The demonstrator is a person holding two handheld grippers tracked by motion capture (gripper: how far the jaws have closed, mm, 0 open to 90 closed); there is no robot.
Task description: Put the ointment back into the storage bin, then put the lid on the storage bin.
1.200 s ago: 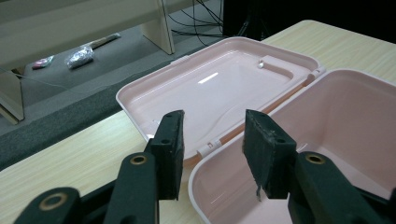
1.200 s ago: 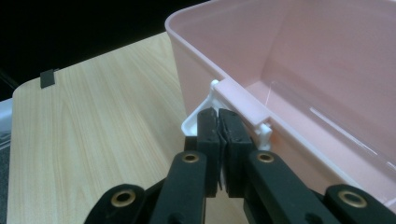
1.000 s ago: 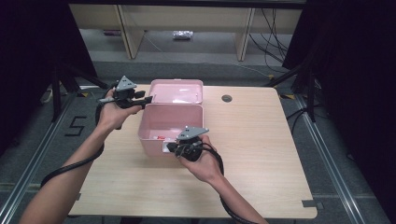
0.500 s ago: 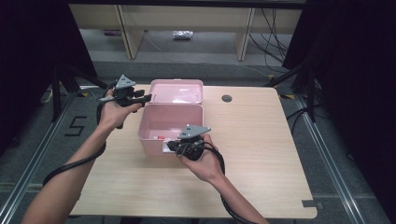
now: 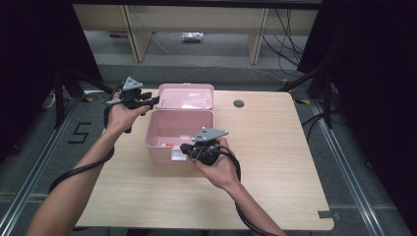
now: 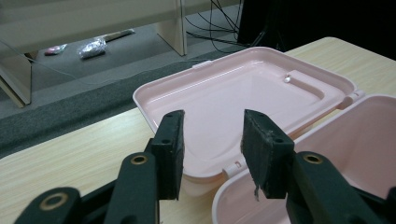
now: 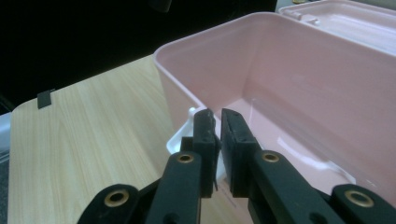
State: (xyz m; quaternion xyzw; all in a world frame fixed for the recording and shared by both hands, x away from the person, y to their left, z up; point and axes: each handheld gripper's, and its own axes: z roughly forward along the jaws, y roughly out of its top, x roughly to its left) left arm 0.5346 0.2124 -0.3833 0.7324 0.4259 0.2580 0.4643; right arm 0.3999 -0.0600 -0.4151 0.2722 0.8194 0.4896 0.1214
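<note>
An open pink plastic box sits on my light wooden table, its hinged lid lying flat behind. Small items inside are too unclear to name. My left gripper hovers spread over the lid; my right gripper pinches the box's front wall

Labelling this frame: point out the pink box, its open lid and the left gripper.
pink box (image 5: 156, 132), high view, left wall of the open body.
lid (image 6: 243, 91), left gripper view, inner face.
left gripper (image 6: 212, 140), left gripper view, midway between the open fingertips.
</note>
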